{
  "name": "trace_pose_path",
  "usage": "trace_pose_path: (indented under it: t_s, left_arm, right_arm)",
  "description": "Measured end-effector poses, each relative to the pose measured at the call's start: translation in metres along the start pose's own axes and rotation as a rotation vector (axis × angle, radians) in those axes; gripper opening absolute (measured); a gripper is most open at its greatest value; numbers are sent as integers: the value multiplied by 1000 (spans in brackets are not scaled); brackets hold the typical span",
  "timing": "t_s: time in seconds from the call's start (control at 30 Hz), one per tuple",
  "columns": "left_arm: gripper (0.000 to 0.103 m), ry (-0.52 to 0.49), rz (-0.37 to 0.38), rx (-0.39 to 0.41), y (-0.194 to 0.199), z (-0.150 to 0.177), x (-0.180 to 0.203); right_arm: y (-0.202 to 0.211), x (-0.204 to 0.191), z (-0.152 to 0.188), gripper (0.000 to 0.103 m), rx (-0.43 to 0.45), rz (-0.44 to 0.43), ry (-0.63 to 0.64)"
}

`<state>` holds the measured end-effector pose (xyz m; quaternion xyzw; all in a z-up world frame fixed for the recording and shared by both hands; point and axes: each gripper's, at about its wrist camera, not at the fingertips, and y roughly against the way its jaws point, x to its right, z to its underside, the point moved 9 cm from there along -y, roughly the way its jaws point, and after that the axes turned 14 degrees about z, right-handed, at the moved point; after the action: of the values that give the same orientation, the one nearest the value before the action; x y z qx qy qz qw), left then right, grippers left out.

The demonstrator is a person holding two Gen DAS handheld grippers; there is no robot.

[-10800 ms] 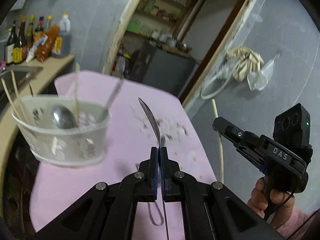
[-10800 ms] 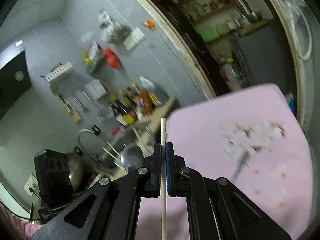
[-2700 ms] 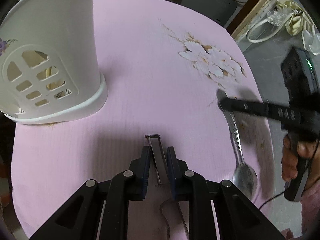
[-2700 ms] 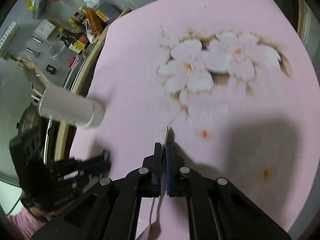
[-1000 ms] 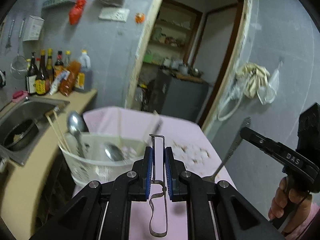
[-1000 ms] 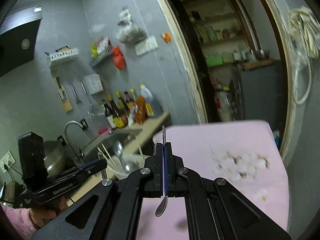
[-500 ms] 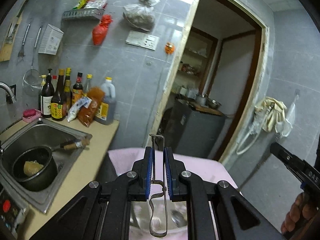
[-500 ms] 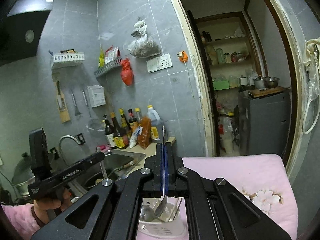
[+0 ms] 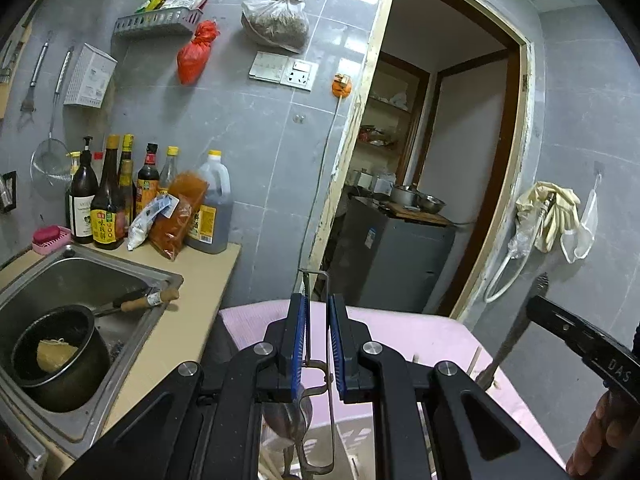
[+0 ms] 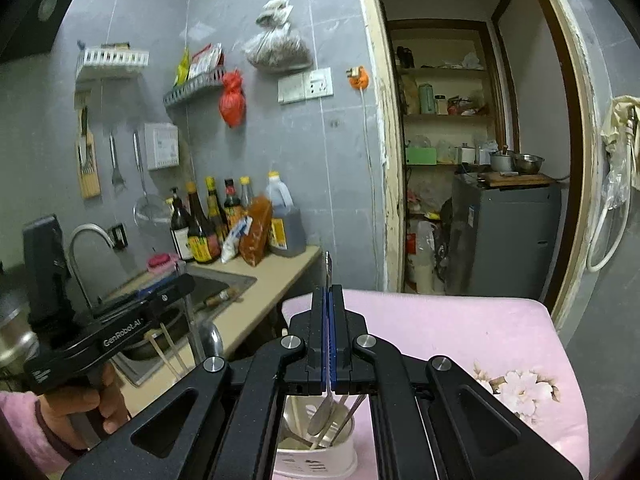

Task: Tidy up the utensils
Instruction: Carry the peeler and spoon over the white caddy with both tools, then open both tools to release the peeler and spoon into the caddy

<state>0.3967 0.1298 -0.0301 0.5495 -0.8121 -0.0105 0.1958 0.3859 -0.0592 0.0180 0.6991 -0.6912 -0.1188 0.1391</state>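
Note:
My left gripper (image 9: 316,300) is shut on a bent wire utensil (image 9: 315,273) that hangs down between its blue pads. Under it stands the white slotted holder (image 9: 352,438) with a spoon bowl (image 9: 286,420) inside. In the right wrist view my right gripper (image 10: 329,292) is shut on a metal spoon (image 10: 323,410), handle up, bowl hanging over the holder (image 10: 316,456), which has chopsticks and spoons in it. The right gripper (image 9: 534,308) appears at the right of the left wrist view, the left gripper (image 10: 184,286) at the left of the right wrist view. A hand holds each.
The holder stands on a pink flowered table (image 10: 440,328). To the left are a counter with a steel sink (image 9: 80,276), a black pot (image 9: 52,356) and several sauce bottles (image 9: 108,200). Behind the table are a doorway and a grey cabinet (image 9: 396,264).
Both grippers have moved forward over the holder, which has slid down to the bottom of both views. The wire utensil and the spoon stay gripped.

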Motion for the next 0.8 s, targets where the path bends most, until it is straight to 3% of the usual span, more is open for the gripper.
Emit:
trace_pose_path:
  t_s: [0.3, 0.8]
  left_arm:
    - [12, -38, -45, 36, 6, 23, 0]
    - [12, -29, 12, -92, 9, 57, 8]
  right_arm:
    - [0, -25, 6, 1, 17, 15, 77]
    - [2, -33, 18, 3, -53, -62, 10]
